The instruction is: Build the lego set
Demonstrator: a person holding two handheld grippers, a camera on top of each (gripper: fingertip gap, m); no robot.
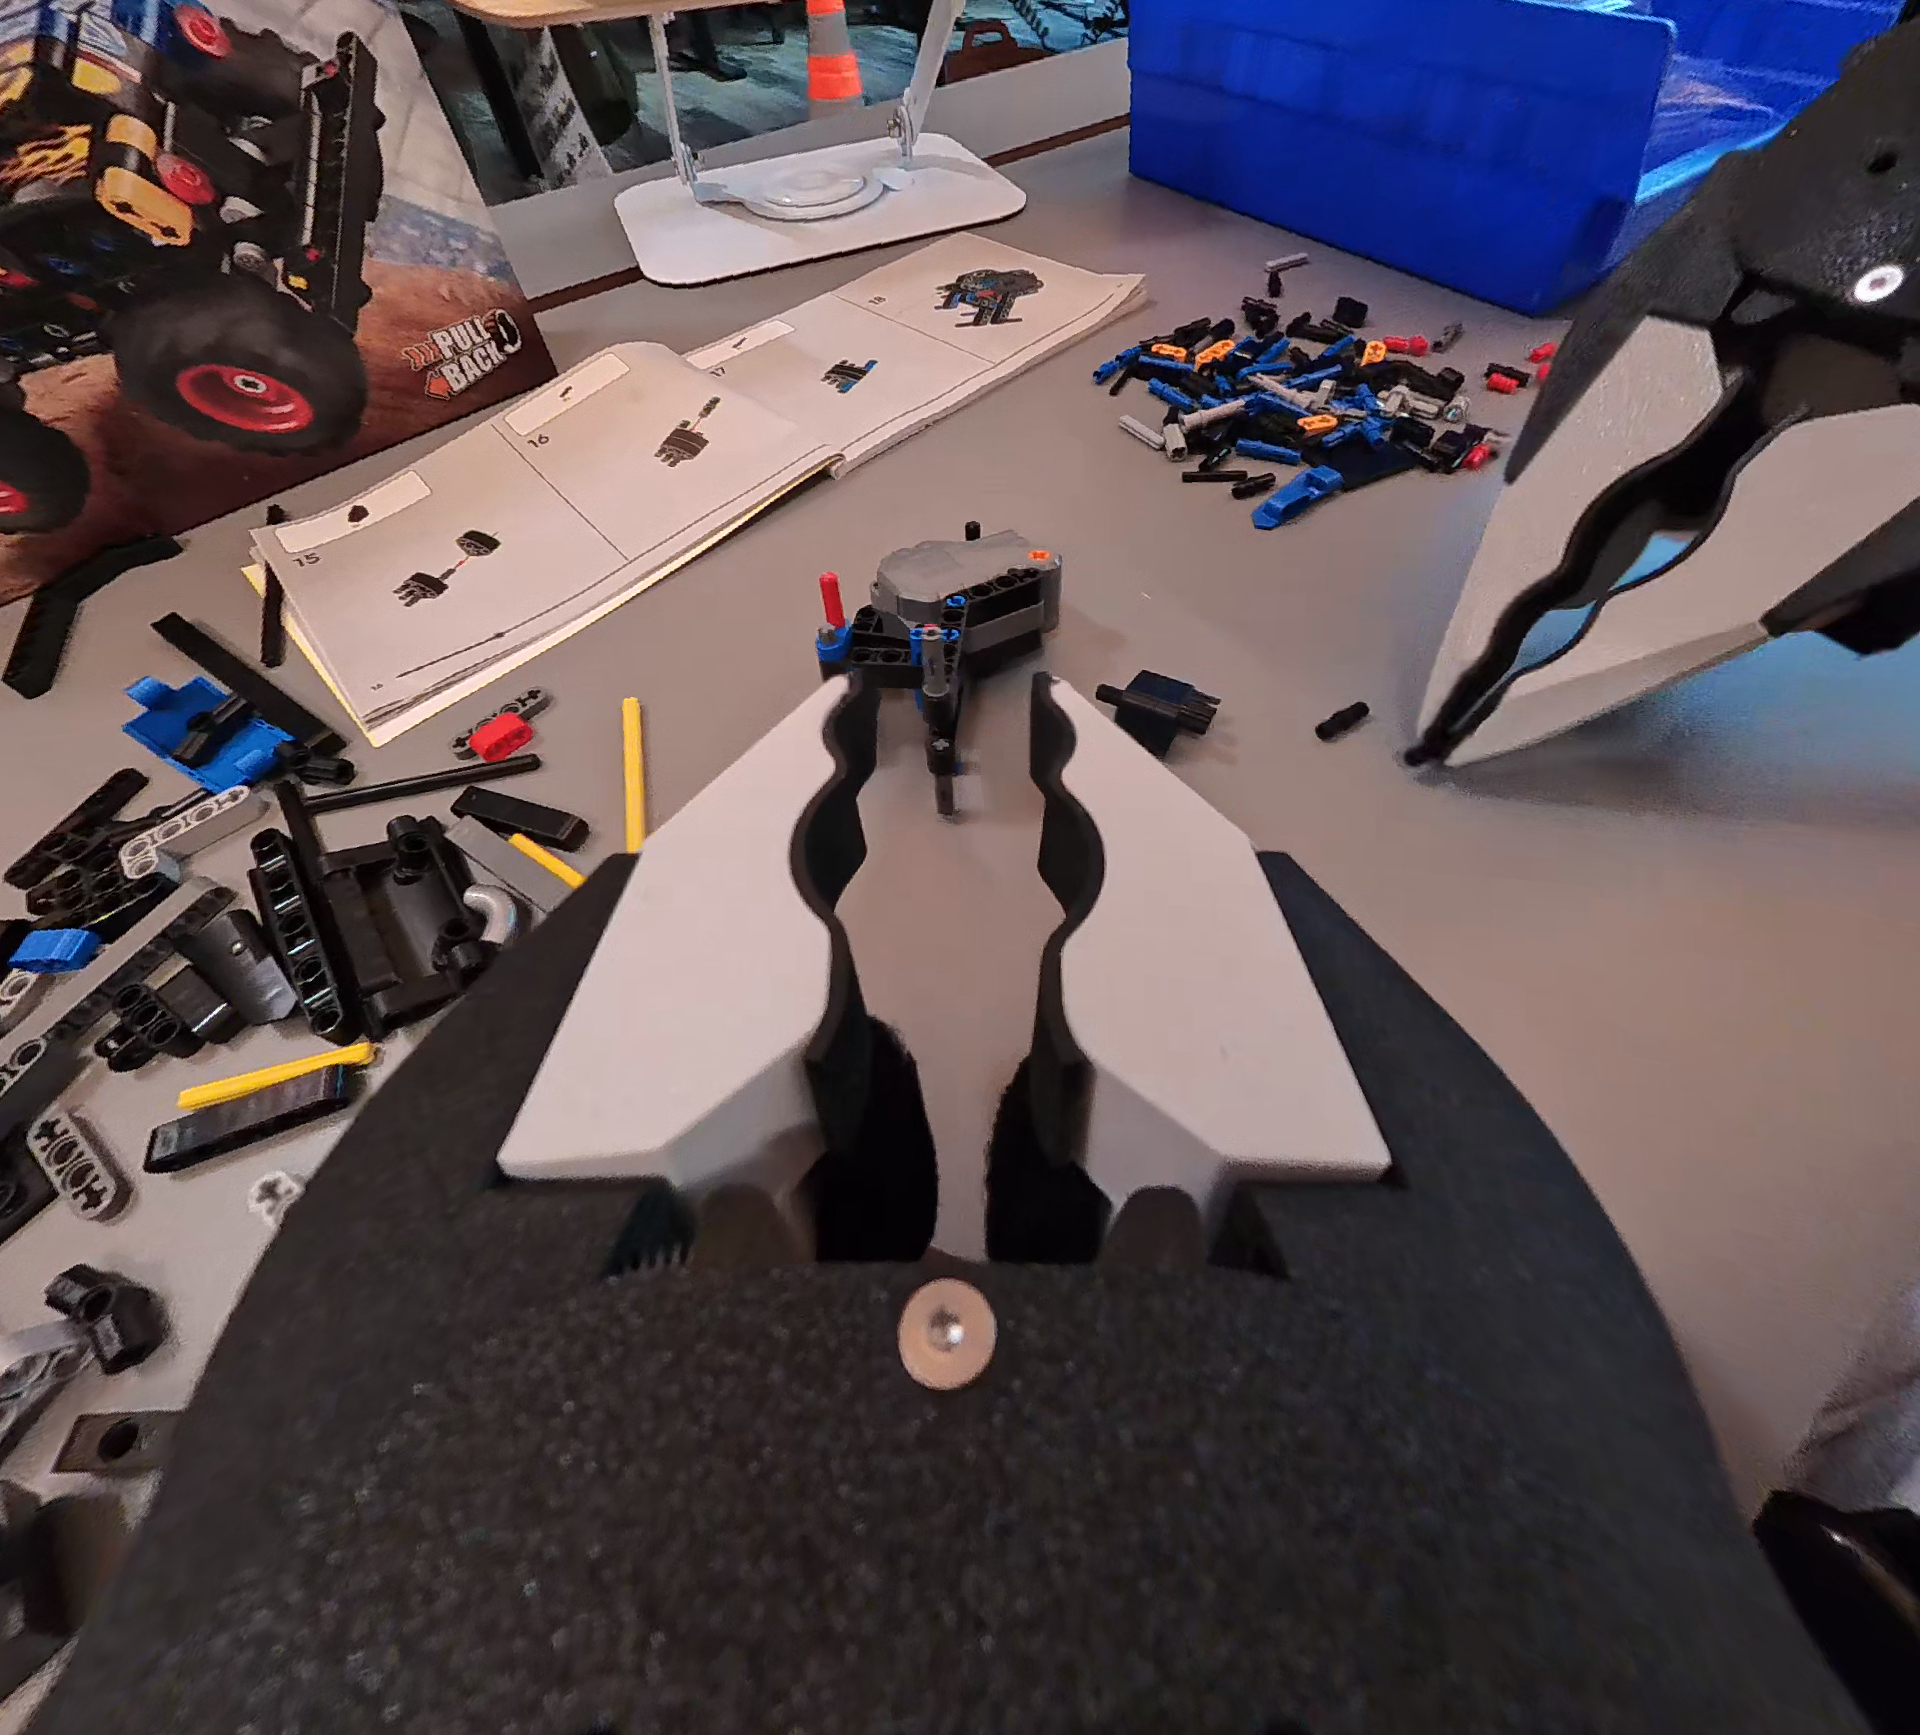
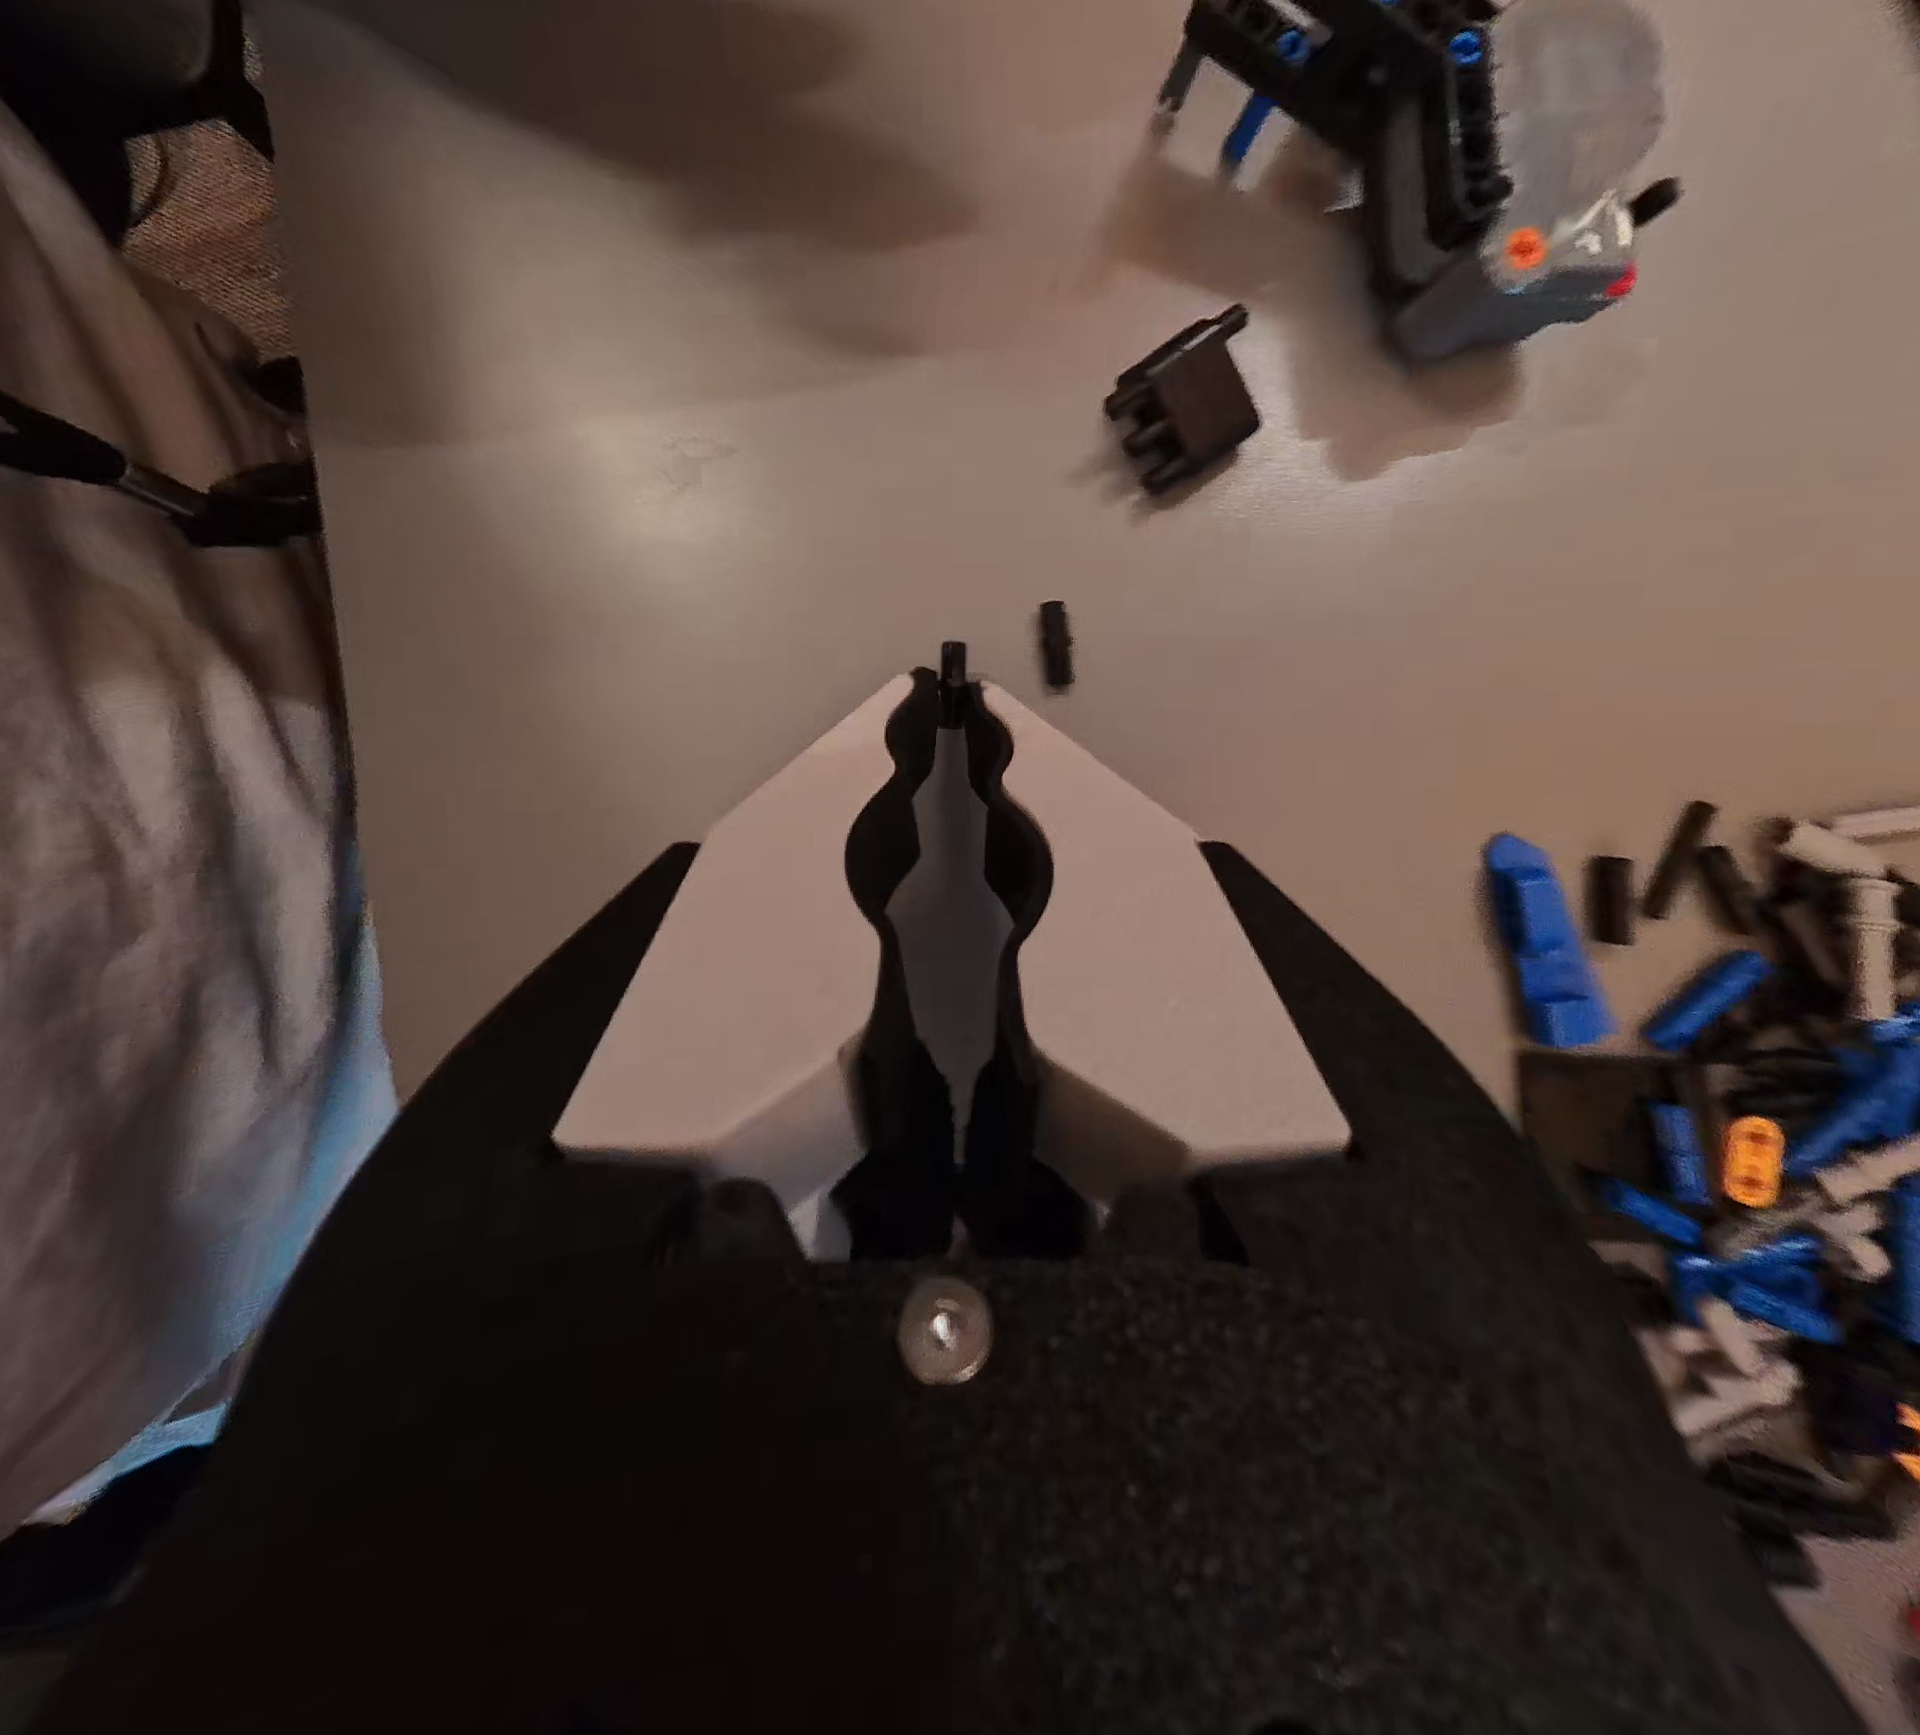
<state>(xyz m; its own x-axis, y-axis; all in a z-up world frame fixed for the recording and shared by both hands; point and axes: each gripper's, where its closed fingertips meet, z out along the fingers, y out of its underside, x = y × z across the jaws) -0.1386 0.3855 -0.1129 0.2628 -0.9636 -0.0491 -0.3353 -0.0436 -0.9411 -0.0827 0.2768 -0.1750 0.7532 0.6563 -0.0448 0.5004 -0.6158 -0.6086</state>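
The part-built model [image 1: 951, 610], a grey motor block with black beams, blue pins and a red axle, stands on the grey table; it also shows in the right wrist view [image 2: 1455, 127]. My left gripper [image 1: 945, 693] is open, its tips on either side of the model's near black axle, not closed on it. My right gripper [image 2: 953, 683] is shut on a small black pin [image 2: 953, 662], tips down near the table; it shows in the left wrist view [image 1: 1429, 750]. A second black pin [image 2: 1057, 641] lies just right of it. A dark connector block [image 1: 1164, 703] lies between.
An open instruction booklet [image 1: 665, 459] and the set's box [image 1: 208, 210] lie at left. Loose black, blue and yellow parts [image 1: 291, 906] are spread at the near left. A pile of small pins [image 1: 1309, 397] sits before a blue bin [image 1: 1455, 85]. A tablet stand [image 1: 821, 199] is behind. The tips of one gripper are about 15 centimeters away from the tips of the other.
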